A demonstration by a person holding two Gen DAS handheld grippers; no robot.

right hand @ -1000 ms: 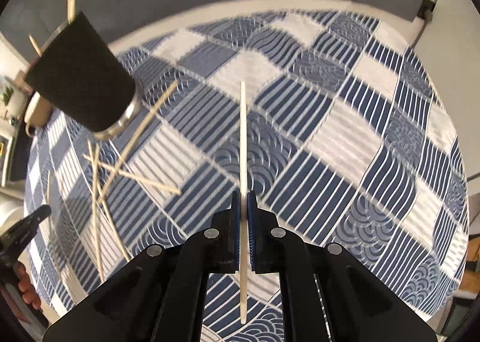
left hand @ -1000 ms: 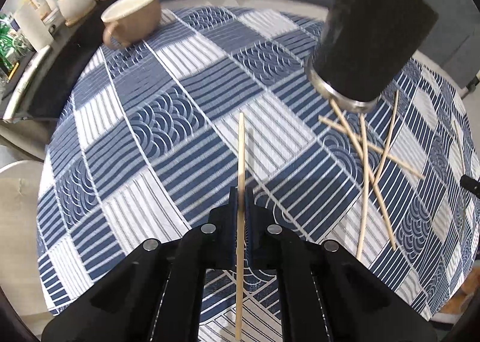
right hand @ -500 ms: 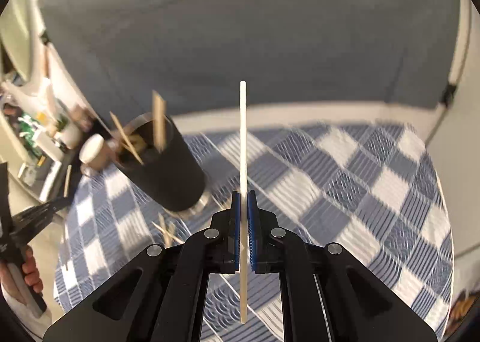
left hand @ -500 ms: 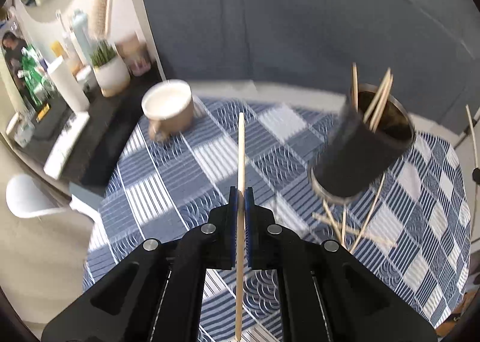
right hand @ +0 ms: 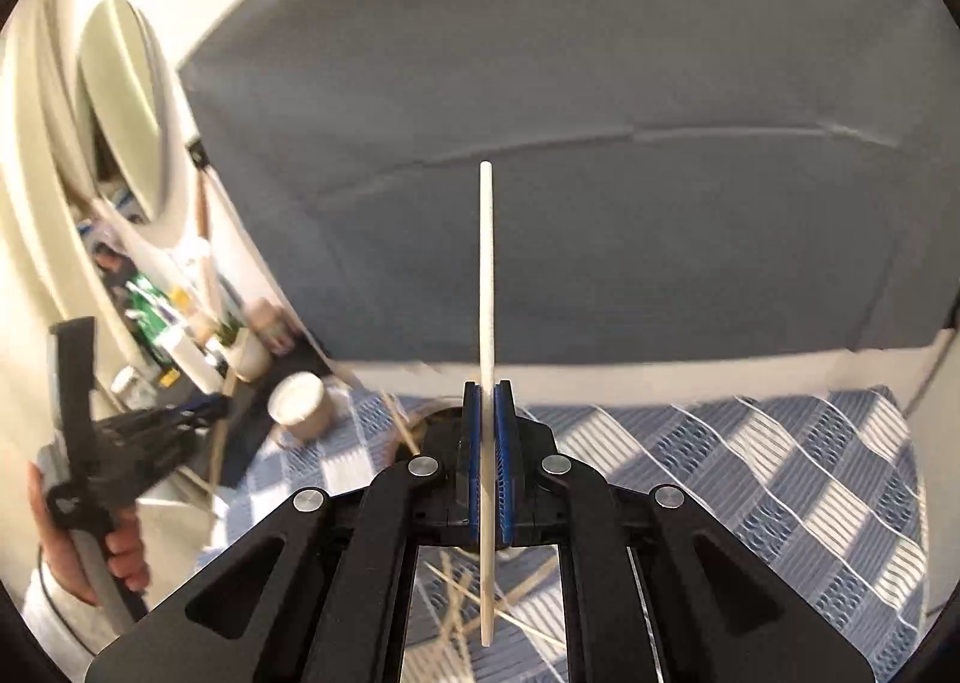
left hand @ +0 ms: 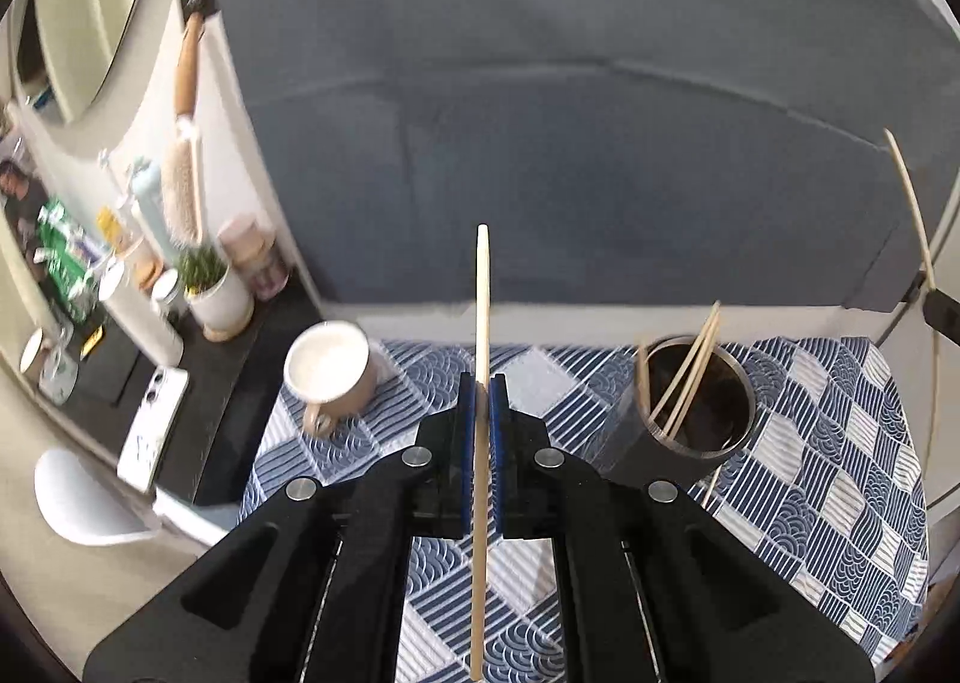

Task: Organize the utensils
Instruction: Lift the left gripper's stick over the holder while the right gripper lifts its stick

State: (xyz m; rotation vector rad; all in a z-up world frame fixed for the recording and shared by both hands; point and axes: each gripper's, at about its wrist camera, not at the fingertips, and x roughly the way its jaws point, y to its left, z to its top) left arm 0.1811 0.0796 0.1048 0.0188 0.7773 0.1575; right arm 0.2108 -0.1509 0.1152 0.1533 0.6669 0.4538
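On the round table under its blue-and-white patterned cloth, the dark cylindrical holder stands open-mouthed with several pale wooden chopsticks leaning inside; from the left gripper it lies ahead and to the right, below the raised tips. Both tongs are clamped tight, each on one pale wooden chopstick: the left chopstick and the right chopstick run straight along the fingers of the right gripper and its twin. The left hand looks nearer; more loose sticks lie on the cloth.
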